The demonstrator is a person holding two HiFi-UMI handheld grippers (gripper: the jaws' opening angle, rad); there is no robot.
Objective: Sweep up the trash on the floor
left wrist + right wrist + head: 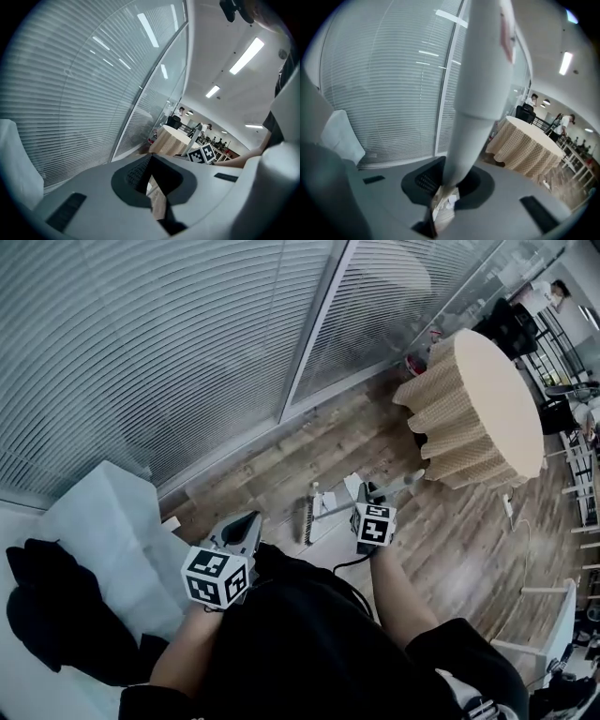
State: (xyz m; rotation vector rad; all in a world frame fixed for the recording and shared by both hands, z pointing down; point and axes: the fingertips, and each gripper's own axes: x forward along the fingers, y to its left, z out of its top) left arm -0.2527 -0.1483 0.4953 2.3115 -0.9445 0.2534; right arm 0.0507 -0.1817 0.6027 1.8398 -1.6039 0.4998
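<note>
My right gripper is shut on the white broom handle, which slants down to a dark brush head resting on the wood floor. In the right gripper view the handle rises between the jaws and fills the middle of the frame. Small white scraps of trash lie on the floor by the brush, and some scraps show below the jaws. My left gripper hovers to the left of the brush, open a little with nothing in it; only floor shows through its gap.
A round table with a checked cloth stands at the right. A glass wall with blinds runs along the back. A white sofa with black clothing is at the left. A power strip and cable lie past the table.
</note>
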